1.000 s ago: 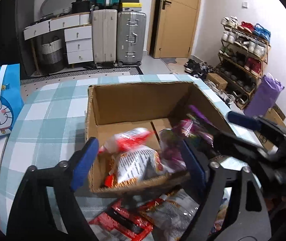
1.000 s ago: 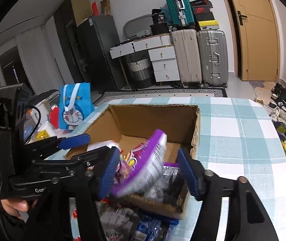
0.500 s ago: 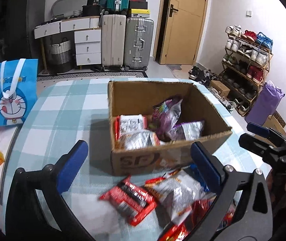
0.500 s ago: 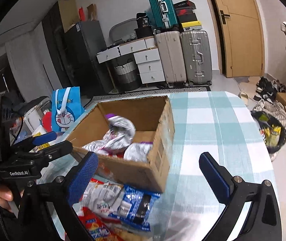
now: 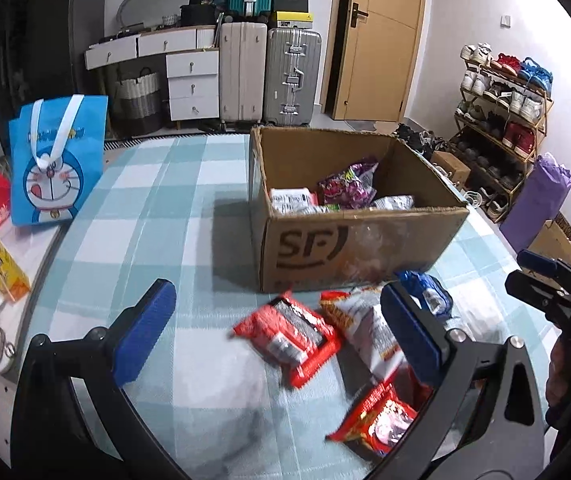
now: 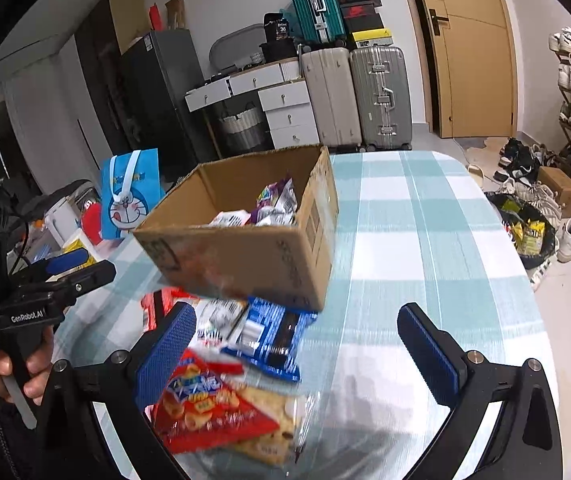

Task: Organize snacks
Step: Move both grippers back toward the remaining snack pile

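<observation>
On the checked surface [image 5: 157, 208], a cardboard box [image 5: 349, 248] is being shown with its top open, and snack packets are lying both inside it and in front of it. Inside the box, three packets are being counted from the left wrist view: a white one [image 5: 291, 200], a purple one [image 5: 347, 184] and a silver one [image 5: 395, 202]. In front of the box, four packets are being seen there: a red packet [image 5: 289, 338], a white and orange packet [image 5: 365, 332], a blue packet [image 5: 425, 292] and a second red packet [image 5: 377, 420] nearest to the camera. The left gripper [image 5: 273, 332] is being held above these loose packets with its fingers wide apart and nothing between them.

From the right wrist view, things are being shown which the other view does not give: a red cracker bag [image 6: 209, 408] just under the left finger, a dark bag with yellow packets [image 6: 525, 232] on the floor, and the hand holding the other gripper's handle. The blue packet [image 6: 269, 336] is lying touching the foot of the box [image 6: 253, 248]. The right gripper [image 6: 305, 348] is also being kept spread open and empty. A blue cartoon bag [image 5: 57, 160] is standing at the far left edge, well apart from the box; it is being caught in both views.
</observation>
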`<act>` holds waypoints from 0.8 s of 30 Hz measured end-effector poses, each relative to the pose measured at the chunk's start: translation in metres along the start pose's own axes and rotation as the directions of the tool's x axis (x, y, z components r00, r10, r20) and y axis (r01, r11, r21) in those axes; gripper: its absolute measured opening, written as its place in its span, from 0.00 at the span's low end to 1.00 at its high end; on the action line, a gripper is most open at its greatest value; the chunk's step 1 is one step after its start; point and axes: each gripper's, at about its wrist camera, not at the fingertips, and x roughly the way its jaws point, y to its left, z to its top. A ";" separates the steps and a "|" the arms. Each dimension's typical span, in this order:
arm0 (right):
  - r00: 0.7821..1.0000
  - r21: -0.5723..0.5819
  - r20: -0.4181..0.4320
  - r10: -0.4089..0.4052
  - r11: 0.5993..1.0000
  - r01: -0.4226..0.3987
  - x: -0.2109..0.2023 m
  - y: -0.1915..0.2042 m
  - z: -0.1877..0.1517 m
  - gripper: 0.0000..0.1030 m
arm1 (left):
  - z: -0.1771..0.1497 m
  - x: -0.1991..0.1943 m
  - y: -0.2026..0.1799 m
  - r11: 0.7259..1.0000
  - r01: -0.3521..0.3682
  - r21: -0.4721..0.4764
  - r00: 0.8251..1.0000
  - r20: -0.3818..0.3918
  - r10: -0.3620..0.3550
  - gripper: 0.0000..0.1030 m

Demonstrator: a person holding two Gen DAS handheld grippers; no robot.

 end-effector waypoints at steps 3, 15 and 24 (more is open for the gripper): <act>1.000 0.011 -0.009 0.007 1.000 -0.007 -0.004 0.001 -0.005 0.99 | -0.010 -0.002 -0.002 1.000 -0.010 0.004 1.000 -0.010 0.010 0.99; 0.998 0.001 -0.062 0.007 1.000 -0.007 -0.014 0.002 -0.029 1.00 | -0.036 -0.007 -0.019 0.999 0.015 0.033 0.998 -0.069 -0.013 0.99; 0.996 0.011 -0.093 -0.006 1.000 0.008 -0.018 0.000 -0.046 1.00 | -0.061 -0.004 -0.035 0.995 0.074 0.065 0.990 -0.125 -0.066 0.99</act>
